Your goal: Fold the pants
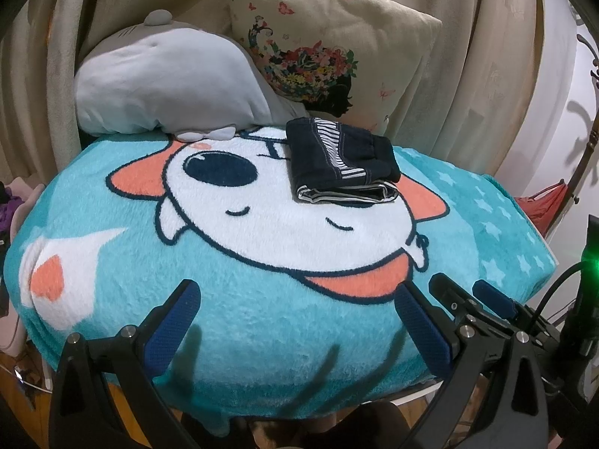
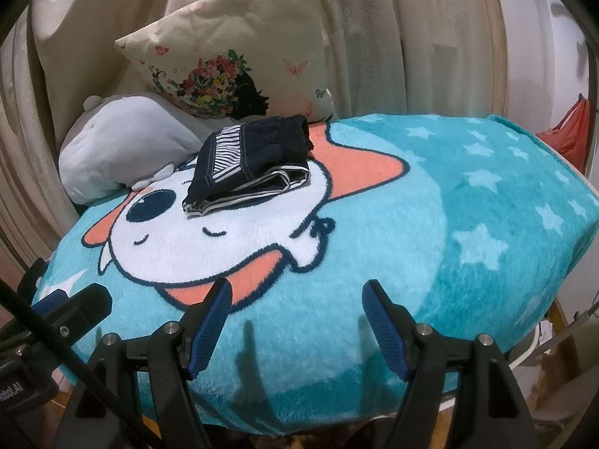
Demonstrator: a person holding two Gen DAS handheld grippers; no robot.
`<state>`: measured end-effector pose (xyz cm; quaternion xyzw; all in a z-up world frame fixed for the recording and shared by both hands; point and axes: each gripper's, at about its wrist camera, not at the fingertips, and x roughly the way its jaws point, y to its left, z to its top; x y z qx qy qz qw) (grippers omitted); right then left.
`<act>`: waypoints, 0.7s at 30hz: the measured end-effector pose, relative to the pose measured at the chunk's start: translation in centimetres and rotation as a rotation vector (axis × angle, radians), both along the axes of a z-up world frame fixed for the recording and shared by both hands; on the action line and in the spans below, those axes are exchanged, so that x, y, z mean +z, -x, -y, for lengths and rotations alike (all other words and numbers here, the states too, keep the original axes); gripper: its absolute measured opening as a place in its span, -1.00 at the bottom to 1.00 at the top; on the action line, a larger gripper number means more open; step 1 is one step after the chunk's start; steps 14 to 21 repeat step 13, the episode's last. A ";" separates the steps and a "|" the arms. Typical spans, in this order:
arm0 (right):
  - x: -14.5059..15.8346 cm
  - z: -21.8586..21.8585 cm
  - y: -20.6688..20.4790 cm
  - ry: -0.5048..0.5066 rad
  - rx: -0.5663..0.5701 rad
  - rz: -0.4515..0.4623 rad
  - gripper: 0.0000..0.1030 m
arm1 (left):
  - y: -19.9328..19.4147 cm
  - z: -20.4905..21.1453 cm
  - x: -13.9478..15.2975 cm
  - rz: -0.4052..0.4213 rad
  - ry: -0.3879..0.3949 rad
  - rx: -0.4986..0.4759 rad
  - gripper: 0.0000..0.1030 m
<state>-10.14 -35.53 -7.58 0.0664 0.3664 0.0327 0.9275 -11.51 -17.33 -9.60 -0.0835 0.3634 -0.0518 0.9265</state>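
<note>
Pants [image 1: 342, 159]: folded into a compact bundle, resting near the blanket's [image 1: 262, 336] far edge, task seemingly done. My left gripper [image 1: 295, 329] and right gripper [image 2: 297, 329]: both spread wide, empty, at the near edge.

Dark navy pants [image 1: 338, 159] with striped lining, folded into a compact bundle, lying flat on teal cartoon blanket [image 1: 262, 321].

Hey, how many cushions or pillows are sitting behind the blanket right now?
2. The grey plush pillow lies at the blanket's far left edge; the floral cushion leans upright behind it, to its right. Others may be hidden behind them.
</note>
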 end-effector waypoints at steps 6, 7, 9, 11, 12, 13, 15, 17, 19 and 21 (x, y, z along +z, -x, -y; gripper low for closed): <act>-0.1 -0.4 0.2 0.007 0.006 0.004 0.50 | 0.1 -0.2 -0.2 0.004 -0.001 0.004 1.00; 0.0 -0.4 0.2 0.006 0.006 0.004 0.50 | 0.1 -0.2 -0.2 0.010 -0.006 0.006 1.00; 0.0 -0.4 0.2 0.008 0.007 0.005 0.50 | 0.1 -0.3 0.0 0.022 -0.014 0.004 1.00; 0.1 -0.5 0.0 0.011 0.009 0.006 0.50 | -0.1 -0.4 0.3 0.031 -0.015 0.000 1.00; 0.3 -0.5 -0.2 0.013 0.010 0.008 0.50 | -0.3 -0.4 0.4 0.035 -0.018 0.002 1.00; 0.5 -0.5 -0.4 0.015 0.011 0.011 0.50 | -0.6 -0.5 0.6 0.039 -0.026 0.007 1.00; 0.5 -0.5 -0.4 0.015 0.011 0.011 0.50 | -0.6 -0.5 0.6 0.039 -0.026 0.007 1.00; 0.5 -0.5 -0.4 0.015 0.011 0.011 0.50 | -0.6 -0.5 0.6 0.039 -0.026 0.007 1.00; 0.5 -0.5 -0.4 0.015 0.011 0.011 0.50 | -0.6 -0.5 0.6 0.039 -0.026 0.007 1.00; 0.5 -0.5 -0.4 0.015 0.011 0.011 0.50 | -0.6 -0.5 0.6 0.039 -0.026 0.007 1.00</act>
